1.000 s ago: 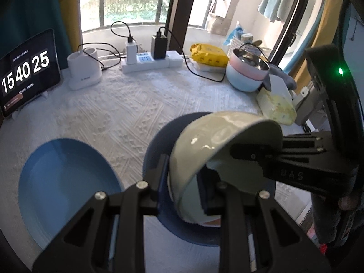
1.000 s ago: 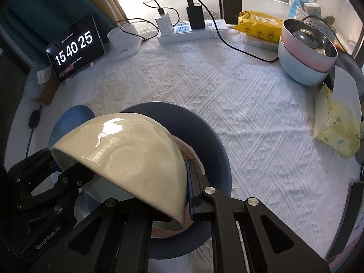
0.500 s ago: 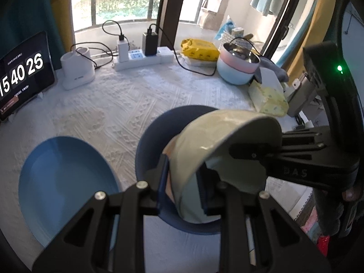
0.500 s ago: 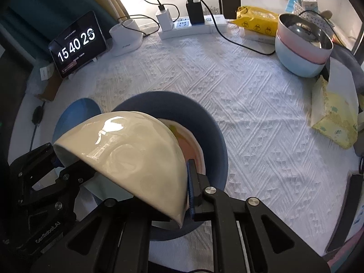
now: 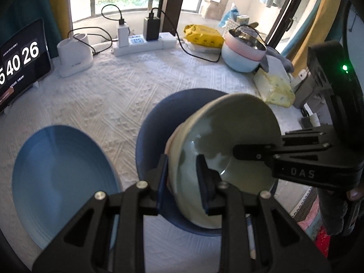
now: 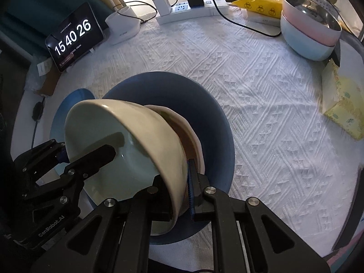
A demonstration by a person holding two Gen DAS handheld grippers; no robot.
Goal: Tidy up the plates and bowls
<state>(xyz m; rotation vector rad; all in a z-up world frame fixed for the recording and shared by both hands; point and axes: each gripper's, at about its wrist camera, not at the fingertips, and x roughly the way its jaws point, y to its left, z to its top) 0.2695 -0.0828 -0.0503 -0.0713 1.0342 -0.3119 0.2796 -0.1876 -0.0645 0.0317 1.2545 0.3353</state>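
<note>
I hold a cream bowl (image 5: 229,136) (image 6: 145,134) by its rim from two sides, tilted, with its pale green inside showing. My left gripper (image 5: 182,170) (image 6: 77,157) is shut on the near wall, one finger inside and one outside. My right gripper (image 6: 182,182) (image 5: 250,153) is shut on the opposite wall. The bowl hangs over a dark blue plate (image 5: 157,122) (image 6: 213,118). On that plate sits a pinkish-white dish (image 6: 193,134), right behind the bowl. A light blue plate (image 5: 61,173) (image 6: 79,95) lies on the cloth to the left.
A tablet clock (image 6: 72,37) and a white holder (image 5: 74,55) stand at the far left. A power strip (image 5: 138,43) with cables lies at the back. A yellow packet (image 5: 202,36), stacked pastel bowls (image 6: 311,31) and a tissue pack (image 6: 343,104) are at the right.
The cream bowl has turned from mouth-down, showing its outer dome, to tilted with its inside facing both cameras. Both grippers kept their hold on it.
</note>
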